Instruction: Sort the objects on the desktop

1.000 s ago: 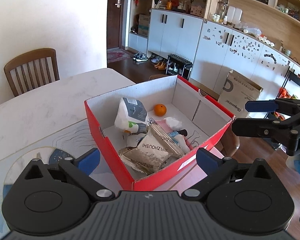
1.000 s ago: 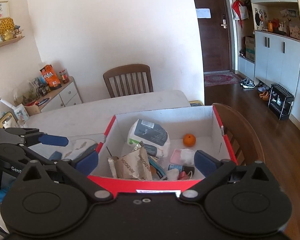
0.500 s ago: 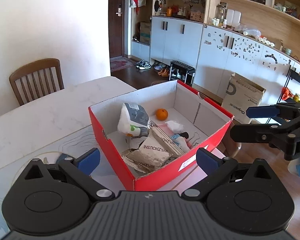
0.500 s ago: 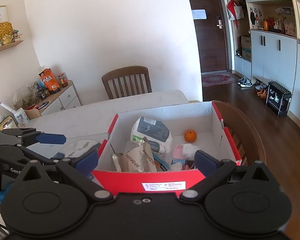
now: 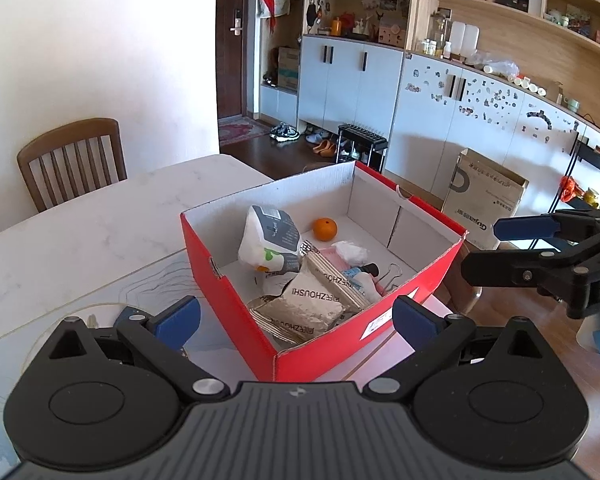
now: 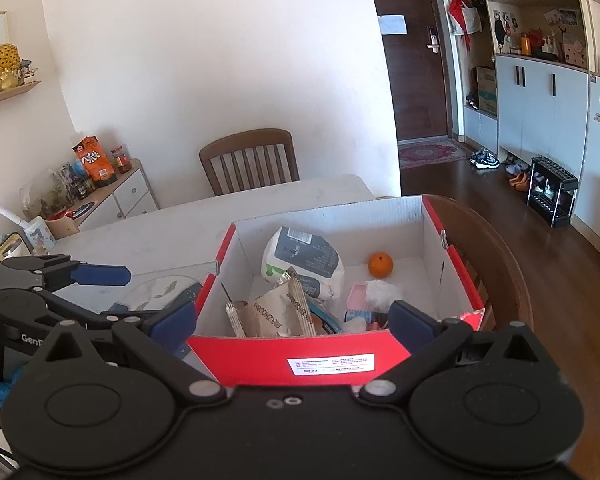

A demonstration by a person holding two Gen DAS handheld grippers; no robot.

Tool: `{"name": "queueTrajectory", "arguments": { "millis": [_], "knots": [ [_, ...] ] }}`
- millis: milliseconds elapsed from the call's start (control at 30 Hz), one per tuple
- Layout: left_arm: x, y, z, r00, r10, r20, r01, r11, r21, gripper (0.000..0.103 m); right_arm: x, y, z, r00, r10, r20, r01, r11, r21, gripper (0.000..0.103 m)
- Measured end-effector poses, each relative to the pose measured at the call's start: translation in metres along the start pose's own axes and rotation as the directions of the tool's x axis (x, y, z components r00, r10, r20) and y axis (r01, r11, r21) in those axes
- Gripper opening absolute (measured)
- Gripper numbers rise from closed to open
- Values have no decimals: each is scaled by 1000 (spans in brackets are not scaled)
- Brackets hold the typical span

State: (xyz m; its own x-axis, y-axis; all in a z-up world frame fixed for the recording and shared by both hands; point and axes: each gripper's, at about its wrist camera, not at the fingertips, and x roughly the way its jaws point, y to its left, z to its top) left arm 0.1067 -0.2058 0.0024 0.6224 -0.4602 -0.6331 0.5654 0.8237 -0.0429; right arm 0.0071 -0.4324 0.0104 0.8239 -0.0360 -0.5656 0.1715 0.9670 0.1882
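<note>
We hold our left gripper [image 5: 296, 320] and right gripper [image 6: 294, 318] released, empty, near the red box [image 5: 236, 312]. Inside lie an orange [image 5: 325, 229] and foil packets [image 5: 316, 304].

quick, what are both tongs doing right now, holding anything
Left tongs: open, holding nothing, in front of the red box.
Right tongs: open, holding nothing, at the box's labelled end.

1. Box [image 5: 236, 300]: red outside, white inside, with a white label on one end.
2. Orange [image 5: 325, 229]: orange.
3. Bag [image 5: 270, 236]: white, grey panel, green mark.
4. Packets [image 5: 308, 300]: silver, dark lettering.
5. My gripper [image 5: 296, 320]: black, blue pads.
6. Table [image 5: 80, 236]: white marble, faint grey veins.
</note>
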Motion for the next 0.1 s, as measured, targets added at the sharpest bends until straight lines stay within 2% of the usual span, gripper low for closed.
{"name": "queueTrajectory", "arguments": {
  "millis": [100],
  "knots": [
    [-6,9,-2,1000,5,9,-5,1000,-15,103,1,4,1,1000,2,2,-2,1000,-3,102]
  ]
}}
